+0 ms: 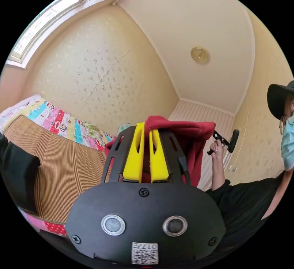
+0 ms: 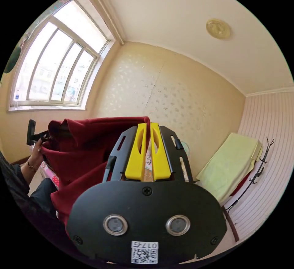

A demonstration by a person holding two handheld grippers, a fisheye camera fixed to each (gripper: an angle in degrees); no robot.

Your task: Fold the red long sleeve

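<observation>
The red long sleeve (image 1: 183, 134) hangs in the air above the bed (image 1: 61, 158), stretched between both grippers. The left gripper (image 1: 146, 134) has its jaws clamped narrow on one edge, and the right gripper (image 2: 147, 128) pinches the other edge. The right gripper view shows a window (image 2: 52, 73).

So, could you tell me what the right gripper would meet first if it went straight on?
The red garment it already clamps; beyond that edge, probably the far wall, though depth is unclear.
</observation>
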